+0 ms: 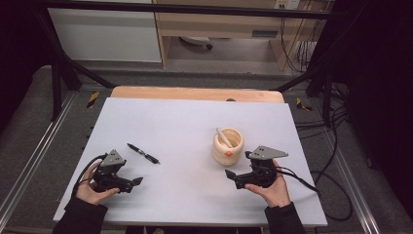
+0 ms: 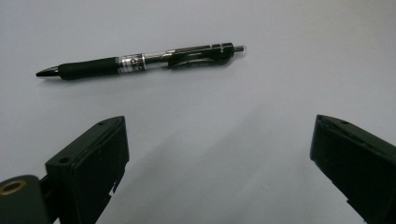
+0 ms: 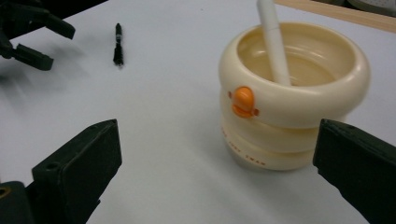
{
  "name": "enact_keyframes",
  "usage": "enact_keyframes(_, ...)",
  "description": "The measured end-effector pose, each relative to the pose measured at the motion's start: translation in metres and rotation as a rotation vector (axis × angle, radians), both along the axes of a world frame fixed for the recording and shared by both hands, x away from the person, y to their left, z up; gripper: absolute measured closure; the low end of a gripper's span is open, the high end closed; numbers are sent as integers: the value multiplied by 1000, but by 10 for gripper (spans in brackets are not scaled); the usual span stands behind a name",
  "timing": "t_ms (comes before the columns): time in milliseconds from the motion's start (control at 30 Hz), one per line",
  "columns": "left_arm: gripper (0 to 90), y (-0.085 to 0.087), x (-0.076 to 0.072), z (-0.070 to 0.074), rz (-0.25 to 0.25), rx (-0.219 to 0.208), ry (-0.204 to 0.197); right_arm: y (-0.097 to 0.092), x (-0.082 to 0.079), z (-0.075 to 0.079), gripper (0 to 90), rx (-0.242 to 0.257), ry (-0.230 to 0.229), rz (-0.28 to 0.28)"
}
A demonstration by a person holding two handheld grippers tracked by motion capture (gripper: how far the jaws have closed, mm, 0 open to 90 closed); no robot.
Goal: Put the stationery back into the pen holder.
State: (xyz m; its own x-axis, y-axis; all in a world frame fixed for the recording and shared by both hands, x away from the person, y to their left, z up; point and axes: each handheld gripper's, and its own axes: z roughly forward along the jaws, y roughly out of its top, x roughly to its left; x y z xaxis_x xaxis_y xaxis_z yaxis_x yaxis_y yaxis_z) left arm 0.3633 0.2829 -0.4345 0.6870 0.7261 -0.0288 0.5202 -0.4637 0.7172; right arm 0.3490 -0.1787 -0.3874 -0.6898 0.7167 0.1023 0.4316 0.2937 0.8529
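Orange beak on the cup (image 3: 289,98) faces the wide, empty right claw (image 3: 210,154) (high view blurs it).

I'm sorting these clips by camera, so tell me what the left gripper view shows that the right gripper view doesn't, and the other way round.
Left gripper view alone: the left gripper's own black jaws, wide apart with nothing between them, and the black pen's print and clip up close.

Right gripper view alone: the cream cup with an orange beak, a white pen standing in it, the right gripper's open jaws, and the wooden table edge.

Both: the black pen lying on the white table sheet.
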Motion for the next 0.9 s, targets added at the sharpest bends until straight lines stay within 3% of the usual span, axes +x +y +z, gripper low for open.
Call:
enact_keyframes(367,47,3,-1,0,2,-6,-1,32,-3,7,24,1,19,79)
enact_keyframes(900,47,4,0,-1,1,-11,4,84,19,5,28,-38,32,143)
